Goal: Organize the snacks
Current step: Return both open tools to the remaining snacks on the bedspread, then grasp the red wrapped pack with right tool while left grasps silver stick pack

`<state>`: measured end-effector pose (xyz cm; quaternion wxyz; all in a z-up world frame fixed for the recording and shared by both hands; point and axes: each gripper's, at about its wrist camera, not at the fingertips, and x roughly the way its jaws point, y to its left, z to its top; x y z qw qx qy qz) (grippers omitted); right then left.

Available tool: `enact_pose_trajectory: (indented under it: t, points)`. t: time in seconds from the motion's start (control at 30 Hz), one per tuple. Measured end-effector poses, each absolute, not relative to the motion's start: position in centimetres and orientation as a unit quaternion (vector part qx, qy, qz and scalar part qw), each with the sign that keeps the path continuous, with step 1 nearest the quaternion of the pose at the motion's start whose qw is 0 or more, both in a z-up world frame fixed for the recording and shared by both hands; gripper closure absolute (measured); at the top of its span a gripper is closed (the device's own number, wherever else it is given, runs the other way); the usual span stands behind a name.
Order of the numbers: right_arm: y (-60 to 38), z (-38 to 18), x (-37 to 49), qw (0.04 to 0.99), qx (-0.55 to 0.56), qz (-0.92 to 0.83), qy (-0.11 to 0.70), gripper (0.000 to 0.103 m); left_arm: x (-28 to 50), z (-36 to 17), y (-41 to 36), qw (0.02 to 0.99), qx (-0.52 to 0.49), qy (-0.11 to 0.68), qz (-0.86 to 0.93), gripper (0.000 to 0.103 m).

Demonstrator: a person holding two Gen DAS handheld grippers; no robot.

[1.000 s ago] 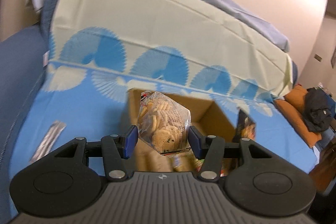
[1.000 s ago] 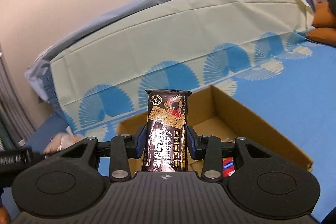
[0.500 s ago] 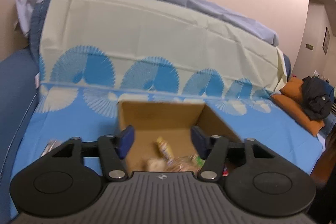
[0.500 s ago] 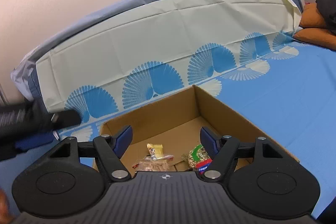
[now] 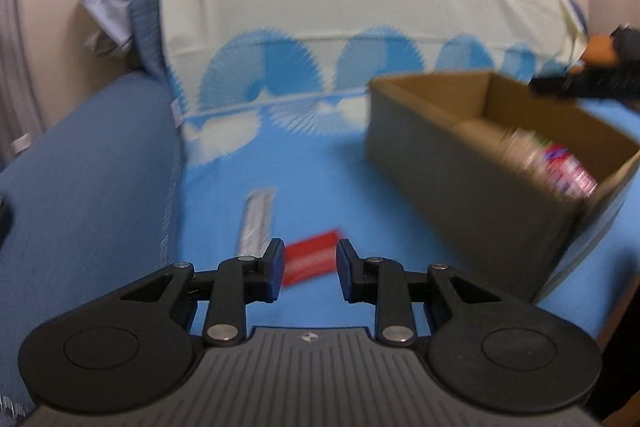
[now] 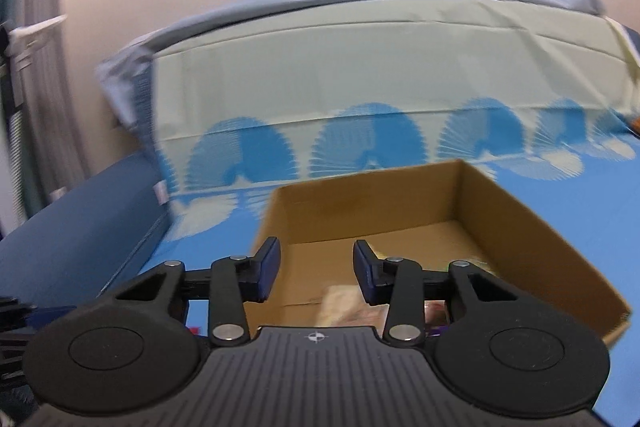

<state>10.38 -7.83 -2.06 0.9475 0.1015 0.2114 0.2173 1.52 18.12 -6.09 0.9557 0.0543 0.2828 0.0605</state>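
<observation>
Box's snacks [image 5: 548,163] blurred beyond reading

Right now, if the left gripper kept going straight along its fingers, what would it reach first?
Most likely the red packet lying on the blue sheet. It sits just beyond the left gripper, whose jaws are closing on nothing. Blur leaves the depth uncertain; the silver packet lies slightly left of that line.

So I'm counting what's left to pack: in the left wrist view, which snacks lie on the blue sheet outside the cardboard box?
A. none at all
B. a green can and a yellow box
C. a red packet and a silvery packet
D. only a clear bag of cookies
C: a red packet and a silvery packet lie on the blue sheet, left of the cardboard box.
</observation>
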Motion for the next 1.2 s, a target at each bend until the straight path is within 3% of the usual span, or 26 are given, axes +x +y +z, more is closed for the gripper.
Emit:
enact_pose_trajectory:
  t: [0.1,0.4,0.47,0.53,0.73,1.2]
  points:
    - [-6.1,-2.0,9.0,0.94,0.073,0.265,0.202,0.061,1.0,-6.9,20.1,0.954,0.012,0.283,0.099,0.076]
    - [1.2,-1.8,5.9,0.902,-0.013,0.371,0.221,0.06,-0.2,-6.7,24.1,0.949,-0.086,0.267,0.141,0.073]
    - [3.4,-2.0,6.3,0.896,-0.023,0.372,0.24,0.05,-0.1,-6.4,23.8,0.951,-0.08,0.263,0.138,0.073]
    - [5.3,-2.5,7.1,0.896,-0.023,0.358,0.261,0.034,-0.3,-6.2,23.5,0.952,-0.078,0.26,0.142,0.073]
    - [11.2,-4.9,11.3,0.887,-0.02,0.319,0.334,0.015,-0.9,-6.0,23.3,0.956,-0.076,0.242,0.148,0.073]
    - [19.5,-11.3,16.6,0.835,-0.079,0.294,0.459,0.012,-1.5,-5.9,23.8,0.96,-0.084,0.228,0.137,0.073]
